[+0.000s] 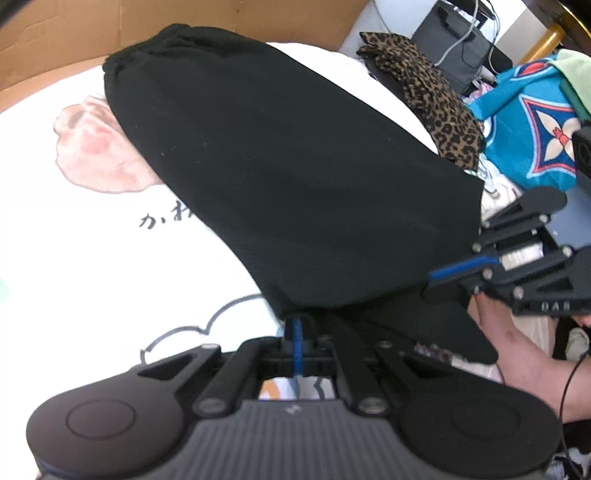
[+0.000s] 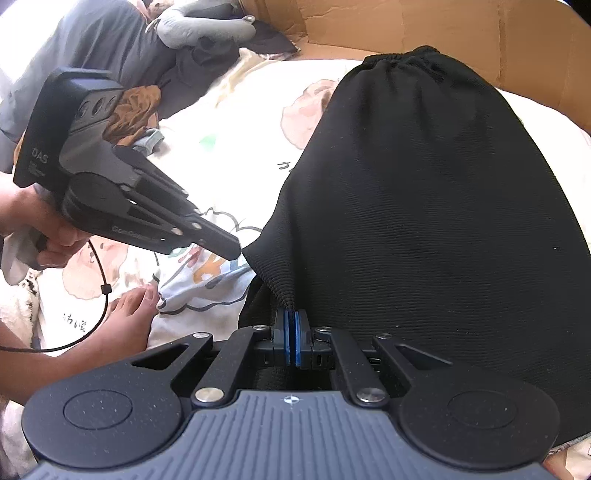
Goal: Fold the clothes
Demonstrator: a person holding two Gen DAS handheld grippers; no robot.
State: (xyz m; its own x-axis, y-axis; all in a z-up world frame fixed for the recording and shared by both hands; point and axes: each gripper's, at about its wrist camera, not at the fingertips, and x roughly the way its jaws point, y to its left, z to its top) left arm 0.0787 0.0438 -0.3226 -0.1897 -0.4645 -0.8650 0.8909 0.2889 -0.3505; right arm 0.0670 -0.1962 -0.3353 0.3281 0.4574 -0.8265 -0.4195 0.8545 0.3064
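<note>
So there's a black garment (image 2: 424, 206) spread out on a white printed bedsheet (image 1: 92, 266), gathered elastic end at the far side by a cardboard wall (image 2: 443, 26). The right gripper (image 2: 292, 314) is clamped tight on the near hem, blue pads pinched together with a little tuck of the ribbed fabric bunching up between them. The left gripper (image 2: 232, 251) comes in from the left, its tip right at the garment's near left corner; from its own camera the jaws look closed on that edge, fabric draped over the tips. A hand (image 2: 44, 221) holds that gripper, cable dangling underneath. Off on the right there's a leopard-print piece (image 1: 424, 92) and a bright blue patterned cloth (image 1: 528, 129), and grey clothes (image 2: 110, 48) piled far left.
</note>
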